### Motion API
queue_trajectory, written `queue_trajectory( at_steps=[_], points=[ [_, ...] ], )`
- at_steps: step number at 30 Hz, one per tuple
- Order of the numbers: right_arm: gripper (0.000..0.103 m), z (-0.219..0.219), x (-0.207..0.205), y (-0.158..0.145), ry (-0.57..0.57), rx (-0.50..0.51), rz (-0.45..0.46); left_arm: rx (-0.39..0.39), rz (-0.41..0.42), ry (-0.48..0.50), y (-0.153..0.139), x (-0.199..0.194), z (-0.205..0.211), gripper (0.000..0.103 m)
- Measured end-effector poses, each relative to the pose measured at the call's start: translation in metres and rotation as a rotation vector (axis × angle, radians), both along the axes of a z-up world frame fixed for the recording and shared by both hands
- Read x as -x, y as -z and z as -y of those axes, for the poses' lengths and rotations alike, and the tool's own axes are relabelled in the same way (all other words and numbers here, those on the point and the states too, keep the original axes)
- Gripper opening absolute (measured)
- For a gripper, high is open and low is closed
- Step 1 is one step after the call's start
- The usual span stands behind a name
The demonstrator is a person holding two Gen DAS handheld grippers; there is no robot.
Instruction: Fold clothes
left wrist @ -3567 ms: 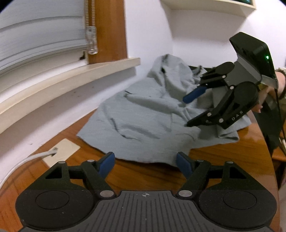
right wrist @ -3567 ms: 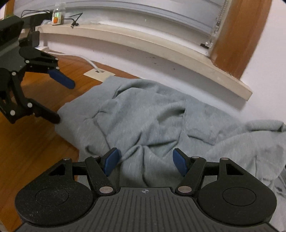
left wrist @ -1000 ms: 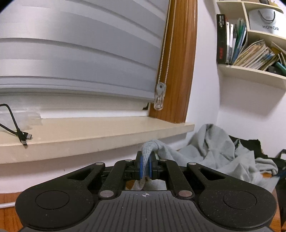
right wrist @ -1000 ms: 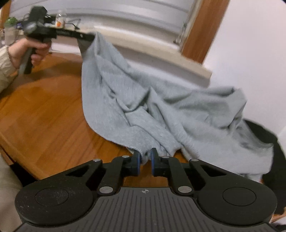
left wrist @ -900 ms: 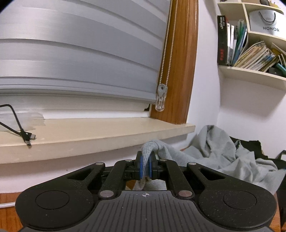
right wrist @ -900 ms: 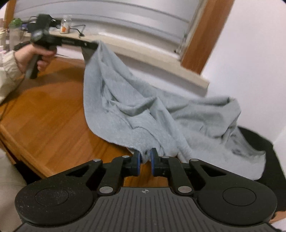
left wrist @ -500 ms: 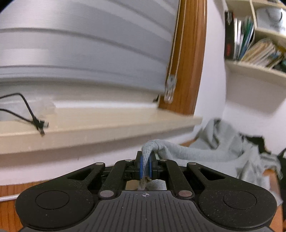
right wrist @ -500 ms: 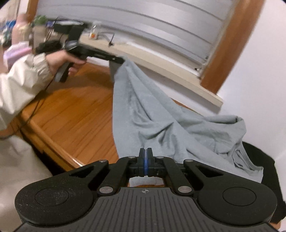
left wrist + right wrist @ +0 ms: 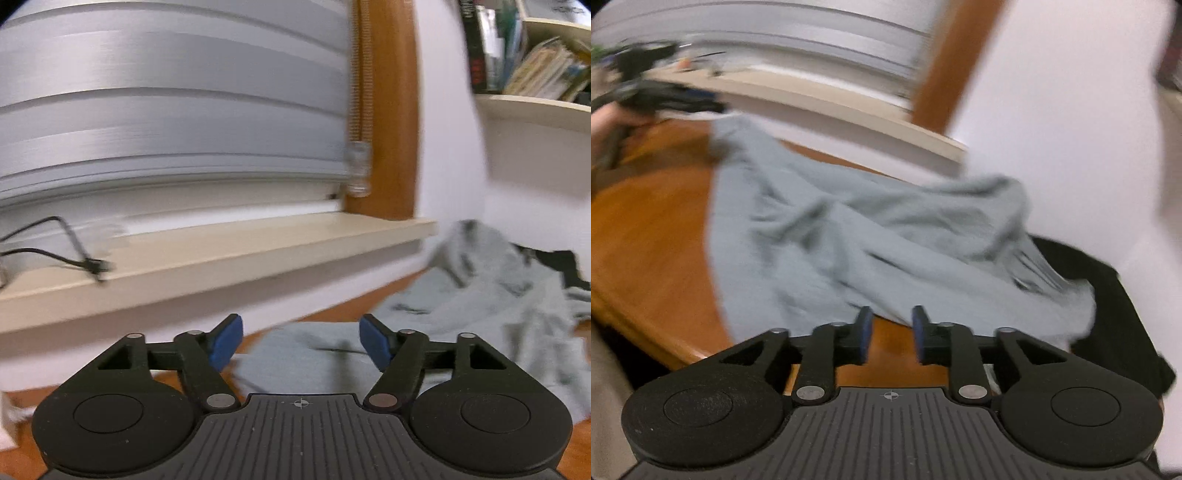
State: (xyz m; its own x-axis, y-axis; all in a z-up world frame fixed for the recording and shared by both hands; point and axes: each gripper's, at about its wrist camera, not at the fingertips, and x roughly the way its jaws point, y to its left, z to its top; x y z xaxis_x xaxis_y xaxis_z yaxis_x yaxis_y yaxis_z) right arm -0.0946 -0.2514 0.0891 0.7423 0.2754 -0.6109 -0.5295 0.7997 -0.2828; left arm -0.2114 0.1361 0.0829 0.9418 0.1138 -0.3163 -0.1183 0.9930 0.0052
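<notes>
Now both tools are empty: the left hand-held gripper point(image 9: 301, 341) has its blue pads spread wide with nothing between them, and the right hand-held gripper point(image 9: 889, 334) has its pads parted by a narrower gap that shows only bare wood. The grey garment point(image 9: 849, 243) lies loose on the tabletop point(image 9: 646, 221), just ahead of both tools. From the right hand-held gripper it runs forward and to both sides, its near hem just beyond the pads and its far left corner lying close under the left tool. From the left hand-held gripper a flat stretch of it sits straight ahead and just below the pads, while the bunched part rises further off to the right, against the wall under the windowsill point(image 9: 221, 251). A dark cloth point(image 9: 1108, 295) lies to the right of the right tool, partly under the garment's edge. With one tool near each end and both let go, the placing suits laying the garment out flat, though creases and a heaped far side remain. Both views are blurred, so finer folds cannot be read.
</notes>
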Motion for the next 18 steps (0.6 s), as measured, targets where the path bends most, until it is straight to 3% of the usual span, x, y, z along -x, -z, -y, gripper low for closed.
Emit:
queue_trajectory(
  at_steps=[4, 6, 9, 12, 14, 18],
  points=[
    [0.032, 0.032, -0.002, 0.008, 0.057, -0.045, 0.002, -0.056, -0.033, 0.121, -0.001, -0.006, 0.054, 0.090],
    [0.046, 0.045, -0.001, 0.009, 0.077, -0.059, 0.009, -0.070, -0.049, 0.202, -0.001, -0.016, 0.089, 0.099],
    [0.056, 0.057, 0.001, 0.004, 0.103, -0.122, 0.054, -0.123, -0.061, 0.282, 0.003, -0.029, 0.146, 0.099],
    [0.056, 0.062, -0.007, 0.001, 0.138, -0.215, 0.084, -0.152, -0.071, 0.397, 0.009, -0.038, 0.204, 0.087],
    [0.056, 0.065, -0.016, 0.009, 0.151, -0.221, 0.072, -0.186, -0.098, 0.461, 0.017, -0.042, 0.236, 0.071],
    [0.055, 0.073, -0.034, 0.028, 0.177, -0.222, 0.042, -0.297, -0.163, 0.548, 0.038, -0.041, 0.284, 0.066]
  ],
)
